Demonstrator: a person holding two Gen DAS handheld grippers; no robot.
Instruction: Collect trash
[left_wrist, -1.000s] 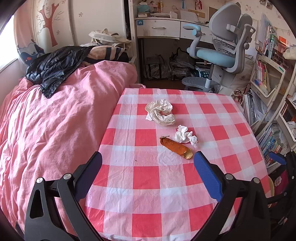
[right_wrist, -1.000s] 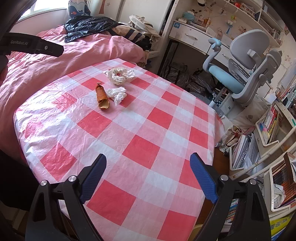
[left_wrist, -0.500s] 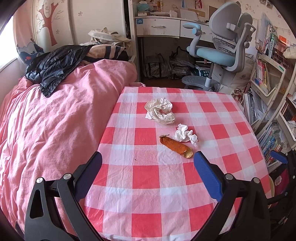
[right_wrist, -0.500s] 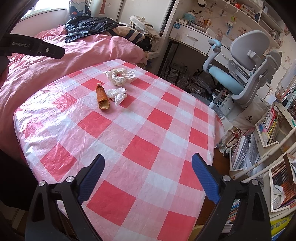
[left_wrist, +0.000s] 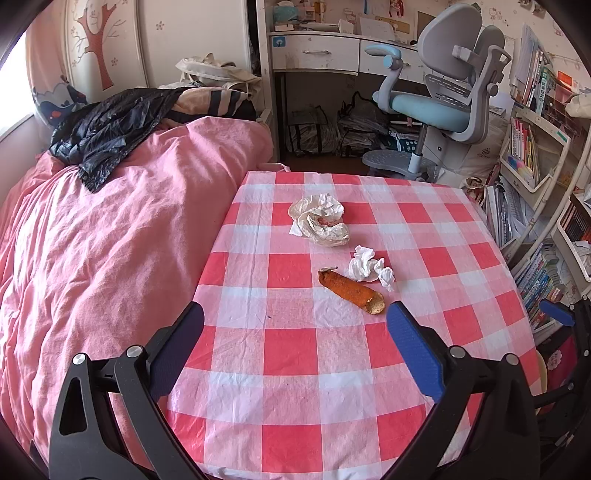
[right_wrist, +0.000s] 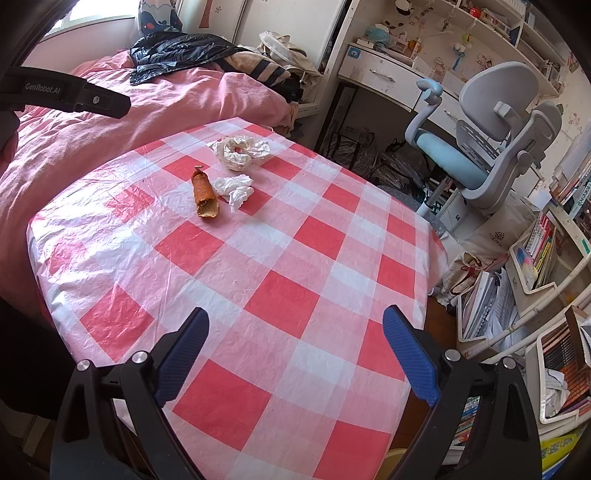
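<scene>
**Approach phase — no trash collected**

Both grippers hung above the table (left_wrist: 295, 424), jaws spread wide, holding nothing: left gripper (left_wrist: 295, 325), right gripper (right_wrist: 295, 328). Three trash items lay toward the table's far edge, nearer its bed-side edge: a wrapper (left_wrist: 319, 219), a tissue (left_wrist: 369, 266) and a peel (left_wrist: 349, 290). The peel touched the tissue. Its long axis ran diagonally — stem end toward the bed-side edge, open end toward the near edge. The next move likely required straddling the peel across that axis.
</scene>
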